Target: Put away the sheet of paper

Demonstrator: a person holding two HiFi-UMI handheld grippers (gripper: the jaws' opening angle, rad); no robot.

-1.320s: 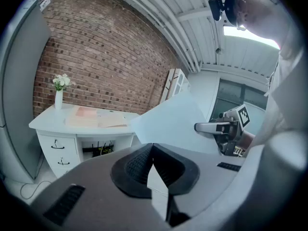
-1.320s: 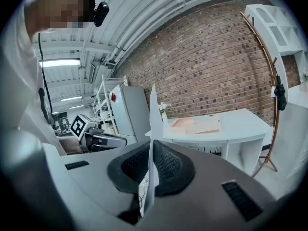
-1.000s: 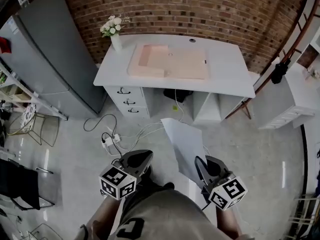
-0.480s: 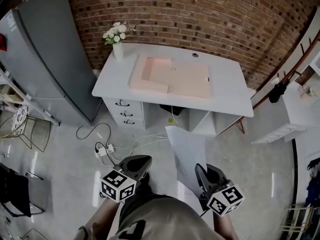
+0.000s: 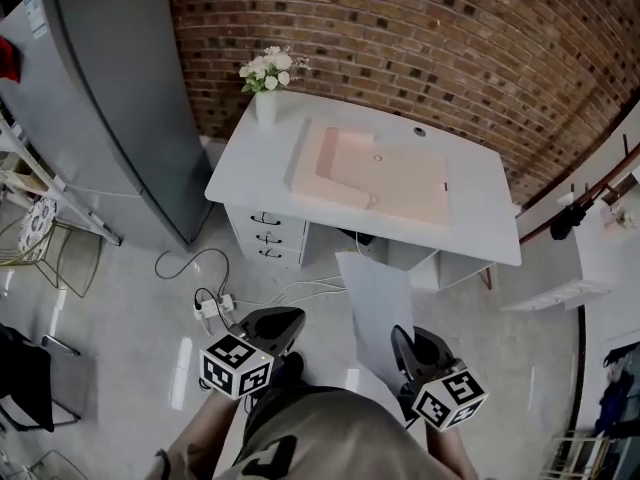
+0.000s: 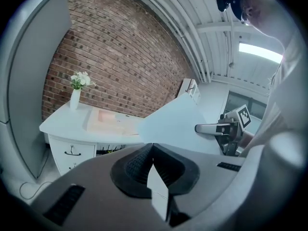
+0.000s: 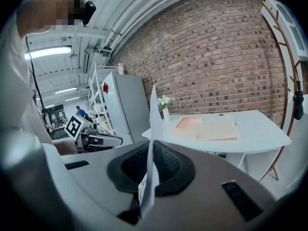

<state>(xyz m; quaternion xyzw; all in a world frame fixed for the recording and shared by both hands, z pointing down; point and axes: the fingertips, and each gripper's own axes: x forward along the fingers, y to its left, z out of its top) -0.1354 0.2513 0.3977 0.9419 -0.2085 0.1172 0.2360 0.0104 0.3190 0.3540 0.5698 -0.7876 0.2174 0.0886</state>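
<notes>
The white sheet of paper [image 5: 378, 308] hangs over the floor in front of the desk, pinched at its near edge by my right gripper [image 5: 401, 340], which is shut on it. In the right gripper view the sheet [image 7: 153, 124] stands edge-on between the jaws of that gripper [image 7: 150, 154]. My left gripper [image 5: 284, 320] is to the left of the sheet, apart from it, with jaws together. In the left gripper view, my left gripper [image 6: 152, 150] sees the sheet [image 6: 169, 124] ahead to the right. A flat pink folder [image 5: 380, 173] lies on the white desk [image 5: 250, 158].
A white vase of flowers [image 5: 266, 96] stands at the desk's back left corner. Drawers [image 5: 266, 236] are under the desk's left side. A tall grey cabinet [image 5: 110, 98] stands left of the desk. A power strip with cables [image 5: 212, 306] lies on the floor. A brick wall [image 5: 450, 48] is behind.
The head view has shifted, so the desk now sits further right and turned in the picture. Both grippers keep their places, and the sheet stays in the right gripper.
</notes>
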